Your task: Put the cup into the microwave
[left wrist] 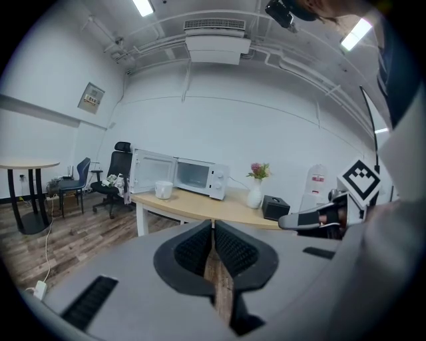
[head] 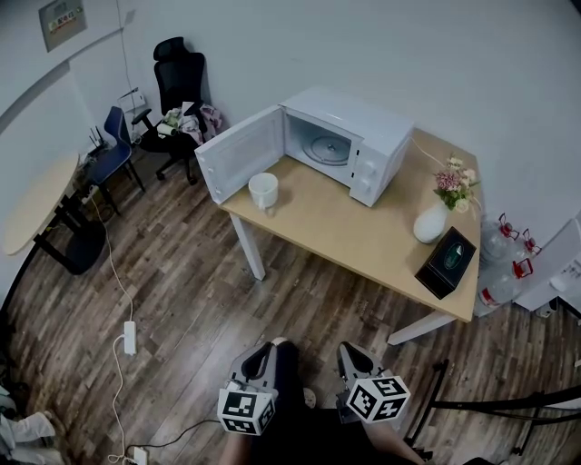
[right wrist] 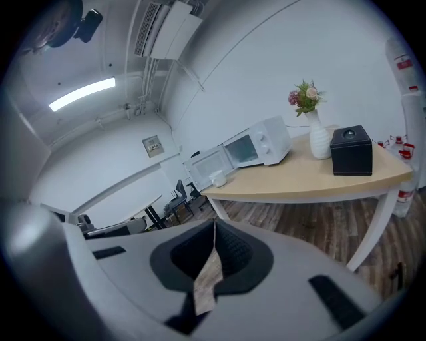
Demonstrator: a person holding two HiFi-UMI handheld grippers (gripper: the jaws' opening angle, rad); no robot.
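Cup [head: 263, 189] sat far off by the open microwave [head: 349, 145]; left tool [head: 269, 349] and right tool [head: 349, 351], both clenched empty, probably needed opening first.

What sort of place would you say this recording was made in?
Probably an office or break room: a black office chair, a round side table, and a microwave standing open on a wooden desk.

White walls [head: 436, 54] are closing in the rm; dark wood-plank floor [head: 182, 291] is running under everything. Light-wood desk [head: 336, 227] w/ white legs is standing near the back wall. Black office chair [head: 177, 68] & blue chair [head: 113, 150] are sitting in the far-left corner, round table [head: 36, 200] nearby. Ceiling strip lights [left wrist: 143, 6] are glowing, AC unit [left wrist: 216, 40] is hanging up top. Power strip [head: 130, 337] is lying on the floor.
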